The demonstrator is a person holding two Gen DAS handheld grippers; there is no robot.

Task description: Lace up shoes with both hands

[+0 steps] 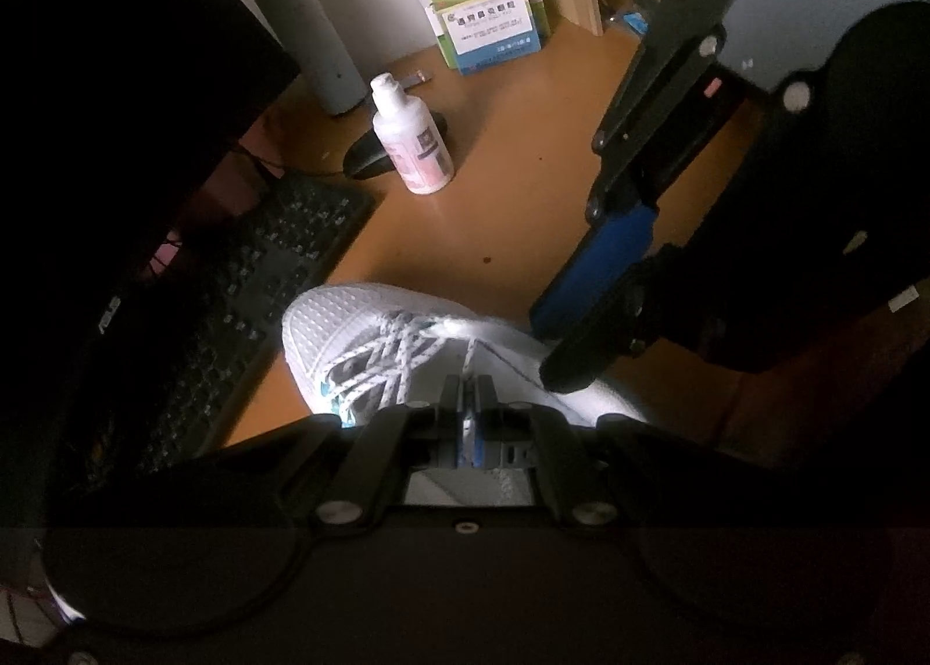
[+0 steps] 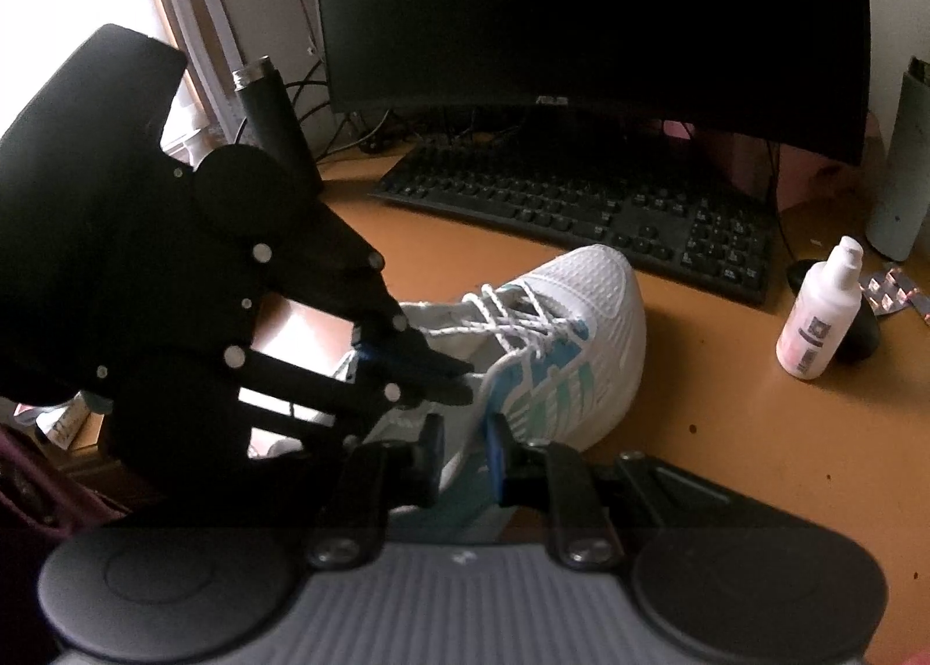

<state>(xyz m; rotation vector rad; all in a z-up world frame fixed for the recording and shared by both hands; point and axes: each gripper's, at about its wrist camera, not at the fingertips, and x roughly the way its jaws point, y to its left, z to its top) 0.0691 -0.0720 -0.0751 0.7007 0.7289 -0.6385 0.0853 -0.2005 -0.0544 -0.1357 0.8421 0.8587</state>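
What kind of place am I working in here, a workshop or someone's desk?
Most likely a home or office computer desk, not a workshop. A dark monitor stands behind a black keyboard, with a white bottle and a grey flask beside the white shoe.

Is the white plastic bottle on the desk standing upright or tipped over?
Upright. The white bottle stands on its base on the desk, cap at the top, beside the keyboard; the left wrist view shows the same.
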